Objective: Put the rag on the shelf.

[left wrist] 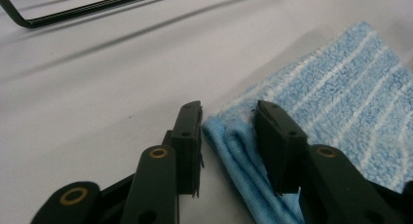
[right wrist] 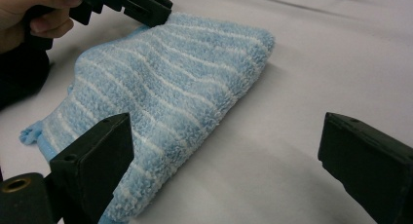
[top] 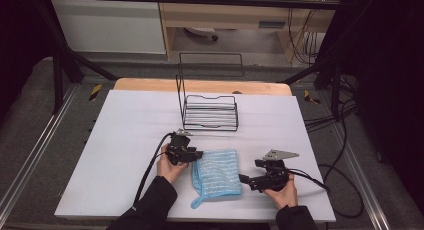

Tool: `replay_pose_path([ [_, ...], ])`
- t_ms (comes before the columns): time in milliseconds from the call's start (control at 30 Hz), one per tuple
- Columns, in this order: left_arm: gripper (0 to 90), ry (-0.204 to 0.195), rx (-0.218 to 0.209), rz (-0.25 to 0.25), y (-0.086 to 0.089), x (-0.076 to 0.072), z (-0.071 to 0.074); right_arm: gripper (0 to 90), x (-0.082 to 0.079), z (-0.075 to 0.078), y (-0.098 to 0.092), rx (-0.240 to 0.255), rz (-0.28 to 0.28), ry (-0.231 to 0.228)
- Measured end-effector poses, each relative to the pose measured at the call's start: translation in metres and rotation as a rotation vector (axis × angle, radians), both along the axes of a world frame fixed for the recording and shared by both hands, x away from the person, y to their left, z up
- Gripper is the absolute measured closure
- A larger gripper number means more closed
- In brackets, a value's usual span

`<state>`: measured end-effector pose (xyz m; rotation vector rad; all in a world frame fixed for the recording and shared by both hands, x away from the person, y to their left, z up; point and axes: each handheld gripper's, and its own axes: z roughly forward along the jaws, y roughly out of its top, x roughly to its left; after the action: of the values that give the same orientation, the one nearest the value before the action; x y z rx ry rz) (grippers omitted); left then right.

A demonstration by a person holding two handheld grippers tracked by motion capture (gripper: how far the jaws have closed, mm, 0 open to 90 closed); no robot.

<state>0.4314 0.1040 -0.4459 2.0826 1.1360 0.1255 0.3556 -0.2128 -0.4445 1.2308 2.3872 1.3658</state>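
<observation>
White sheeting covers the counter [top: 125, 155], with a black wire rack [top: 210, 112] standing toward the far edge and dark framing and cables noted around the station. A folded blue striped cloth [top: 217, 172] is seen lying flat near the front edge, between the two hands and well apart from the rack.

The left tongs [left wrist: 229, 119] are held low at the cloth's left edge. In the left gripper view the folded hem [left wrist: 234, 146] is seen between the two jaws; a gap remains beside the left pad, and the right pad appears to touch the terry without clamping it (the contact is hard to confirm). The jaws are therefore recorded as partly apart, straddling the edge.

The right tongs [right wrist: 226, 151] are held wide apart just beside the cloth's right side, one jaw over the pile, the other over bare sheeting; nothing is gripped.

The step in hand is judged to be the taking of the left edge. The next move is judged to call for the left jaws to be closed fully on all layers of the hem, and for the right edge to be taken likewise before any lift.
</observation>
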Motion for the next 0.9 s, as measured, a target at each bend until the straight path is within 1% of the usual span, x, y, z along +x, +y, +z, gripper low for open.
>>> replay_pose_path([
  [200, 69.9, 0.002, 0.002, -0.003, -0.002, -0.001, 0.000, 8.3, 0.006, 0.003, 0.001, 0.020, -0.008, 0.001],
  [267, 72.5, -0.001, 0.001, -0.003, -0.003, -0.002, -0.001, 9.0, 0.011, 0.006, 0.002, 0.010, -0.013, -0.009],
  [367, 74.7, -0.014, 0.009, 0.003, -0.004, -0.003, -0.001, 12.7, 0.018, 0.010, 0.007, 0.011, -0.015, -0.028],
  [500, 75.7, -0.027, 0.015, 0.008, -0.005, -0.005, -0.002, 20.0, 0.032, 0.015, 0.016, -0.003, -0.017, -0.035],
  [600, 75.9, -0.033, 0.018, 0.006, -0.005, -0.005, -0.002, 26.6, 0.043, 0.015, 0.023, -0.001, -0.031, -0.028],
  [733, 76.0, -0.038, 0.020, 0.000, -0.005, -0.005, -0.003, 36.7, 0.059, 0.011, 0.033, -0.020, -0.047, -0.007],
  [800, 76.0, -0.039, 0.024, -0.007, -0.005, -0.005, -0.003, 41.5, 0.065, 0.007, 0.035, -0.020, -0.054, 0.000],
  [833, 76.0, -0.040, 0.023, -0.008, -0.004, -0.005, -0.003, 43.7, 0.067, 0.005, 0.036, -0.028, -0.064, 0.009],
  [900, 76.0, -0.042, 0.023, -0.010, -0.004, -0.005, -0.003, 47.9, 0.069, 0.002, 0.036, -0.057, -0.069, 0.010],
])
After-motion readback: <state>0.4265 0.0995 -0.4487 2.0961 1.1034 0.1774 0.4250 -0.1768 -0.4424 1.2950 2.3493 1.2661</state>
